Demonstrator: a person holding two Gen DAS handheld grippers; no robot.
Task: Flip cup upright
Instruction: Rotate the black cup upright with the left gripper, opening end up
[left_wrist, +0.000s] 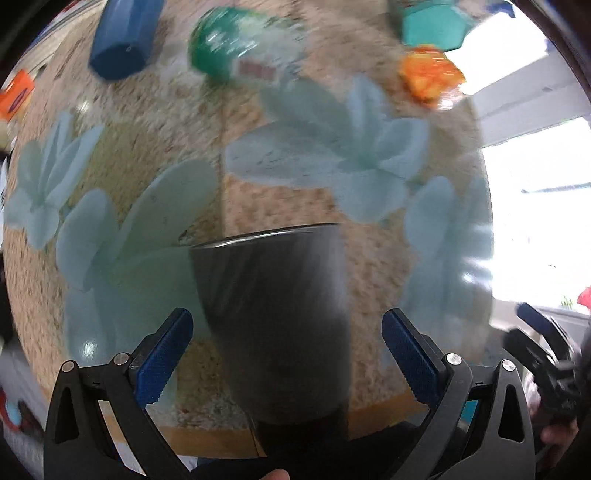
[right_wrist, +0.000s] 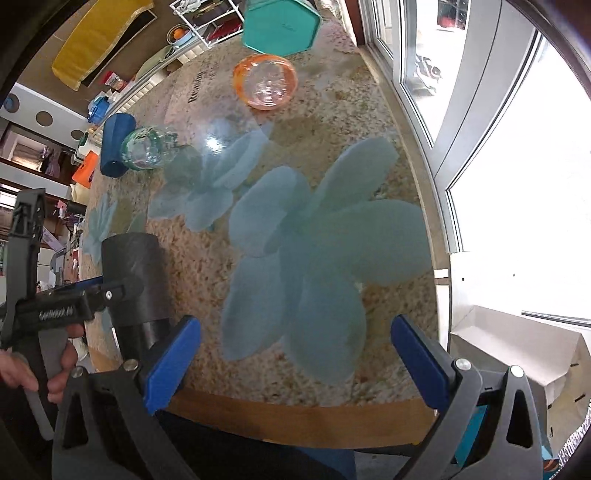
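A dark grey cup (left_wrist: 277, 325) stands on the table near its front edge, its wide end away from the camera in the left wrist view. My left gripper (left_wrist: 286, 354) is open, with its blue fingers either side of the cup and a gap on both sides. In the right wrist view the cup (right_wrist: 135, 273) is at the left, with the left gripper (right_wrist: 88, 291) beside it. My right gripper (right_wrist: 295, 354) is open and empty above the table's front edge, to the right of the cup.
The round stone-pattern table (right_wrist: 332, 147) carries pale blue flower prints. At its far side are a blue cup on its side (right_wrist: 114, 144), a green-tinted jar (right_wrist: 149, 147), an orange-rimmed bowl (right_wrist: 265, 82) and a teal hexagonal container (right_wrist: 280, 27). Windows stand to the right.
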